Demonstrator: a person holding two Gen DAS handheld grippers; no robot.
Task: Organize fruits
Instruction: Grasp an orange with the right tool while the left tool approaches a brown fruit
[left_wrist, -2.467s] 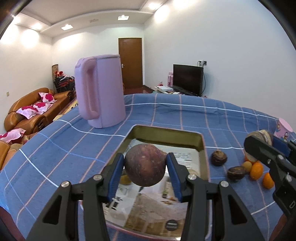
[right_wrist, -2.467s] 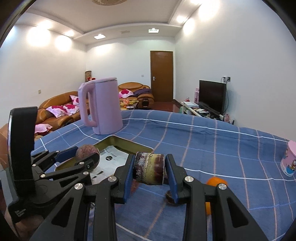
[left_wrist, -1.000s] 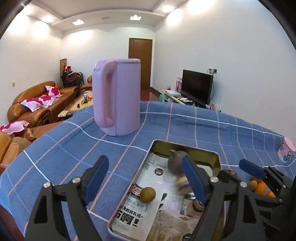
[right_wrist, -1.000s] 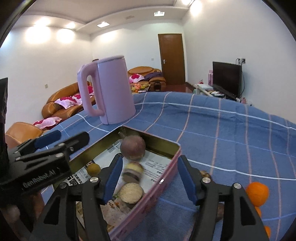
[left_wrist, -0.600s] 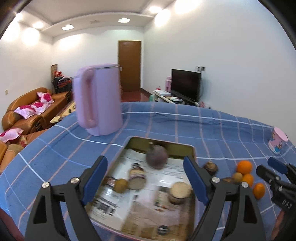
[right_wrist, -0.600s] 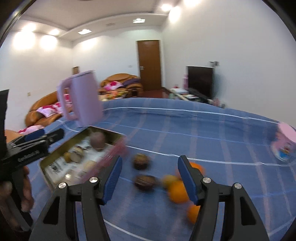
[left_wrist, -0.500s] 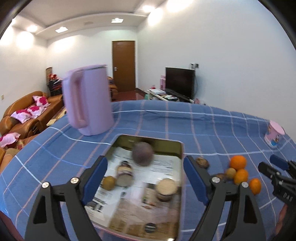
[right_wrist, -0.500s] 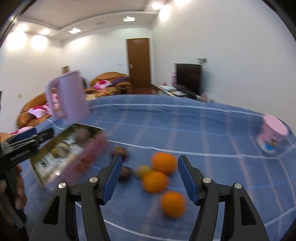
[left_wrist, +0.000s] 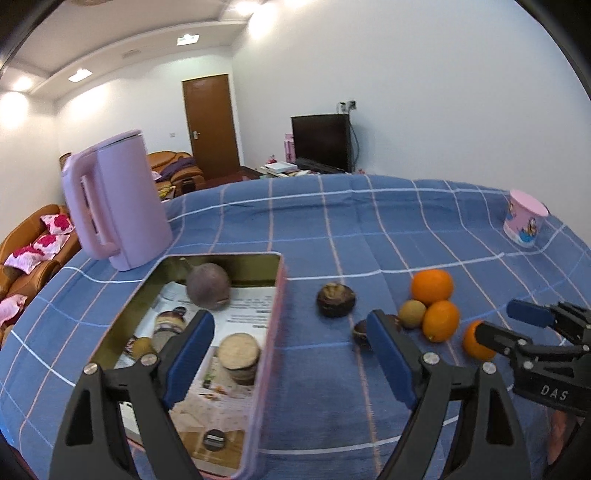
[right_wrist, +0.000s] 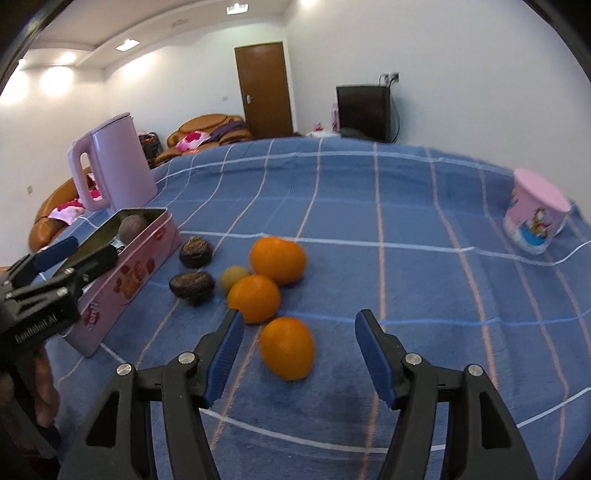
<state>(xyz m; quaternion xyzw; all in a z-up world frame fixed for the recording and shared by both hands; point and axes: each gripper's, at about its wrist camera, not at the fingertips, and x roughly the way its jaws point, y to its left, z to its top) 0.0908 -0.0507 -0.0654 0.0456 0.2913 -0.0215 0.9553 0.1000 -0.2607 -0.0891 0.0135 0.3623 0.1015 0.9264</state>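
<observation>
A pink tin box lined with newspaper holds a round purple fruit, two cut brown pieces and a small yellow-brown fruit. My left gripper is open and empty over the box's right wall. On the cloth lie three oranges, a small yellow fruit and two dark brown fruits. My right gripper is open, its jaws on either side of the nearest orange without touching it. The box also shows in the right wrist view.
A tall pink kettle stands behind the box. A pink cartoon cup sits at the far right of the blue checked tablecloth. Sofas, a door and a TV lie beyond the table.
Both grippers let go of their fruits into the box and opened. Both then swung right; the right one now brackets the nearest orange.
</observation>
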